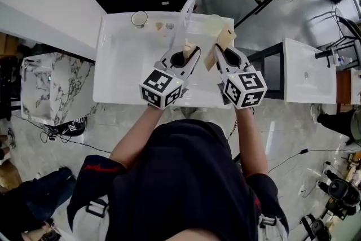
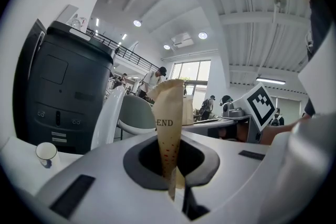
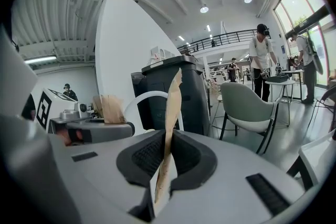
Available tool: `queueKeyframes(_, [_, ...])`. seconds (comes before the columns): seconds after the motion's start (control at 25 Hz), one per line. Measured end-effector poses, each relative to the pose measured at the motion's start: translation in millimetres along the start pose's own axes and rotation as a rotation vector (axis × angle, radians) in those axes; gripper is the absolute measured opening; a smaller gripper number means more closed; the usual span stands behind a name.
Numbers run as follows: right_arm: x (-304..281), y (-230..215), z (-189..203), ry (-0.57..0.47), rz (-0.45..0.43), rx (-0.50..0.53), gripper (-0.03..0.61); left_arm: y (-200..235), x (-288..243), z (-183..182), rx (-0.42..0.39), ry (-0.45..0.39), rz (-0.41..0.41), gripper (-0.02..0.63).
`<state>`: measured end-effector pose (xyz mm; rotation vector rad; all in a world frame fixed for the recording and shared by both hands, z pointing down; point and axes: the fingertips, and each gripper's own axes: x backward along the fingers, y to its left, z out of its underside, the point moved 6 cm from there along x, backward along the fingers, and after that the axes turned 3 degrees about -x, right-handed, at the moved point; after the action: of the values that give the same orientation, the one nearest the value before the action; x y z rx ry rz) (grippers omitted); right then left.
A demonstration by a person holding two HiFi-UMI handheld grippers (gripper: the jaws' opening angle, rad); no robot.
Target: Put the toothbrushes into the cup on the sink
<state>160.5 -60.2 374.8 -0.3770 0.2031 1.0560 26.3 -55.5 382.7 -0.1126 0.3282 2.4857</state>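
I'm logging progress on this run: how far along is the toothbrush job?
Nothing looks done: the cup on the sink shows no toothbrush. In hand: the left gripper is shut on a tan paper wrapper, the right gripper on a tan paper strip, both above the sink. Left: freeing the toothbrushes and putting them into the cup; no bare toothbrush is visible.

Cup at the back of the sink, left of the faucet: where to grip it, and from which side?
Probably the rim wall, from straight above, one jaw inside and one outside. The cup stands upright with its mouth open, and nothing touches it on the sink.
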Motion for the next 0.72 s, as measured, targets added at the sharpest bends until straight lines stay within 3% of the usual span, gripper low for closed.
queueKeyframes(0.32, [2.8,-24.6,4.2,0.008,0.004,-0.022,0.048,-4.5,-21.1,3.1,-0.005,0.024,-0.003,0.014])
queueKeyframes(0.72, [-14.5,-63.1,-0.6,0.021,-0.051,-0.029,0.049,-2.1,-55.7,4.0,0.001,0.029,-0.049,0.014])
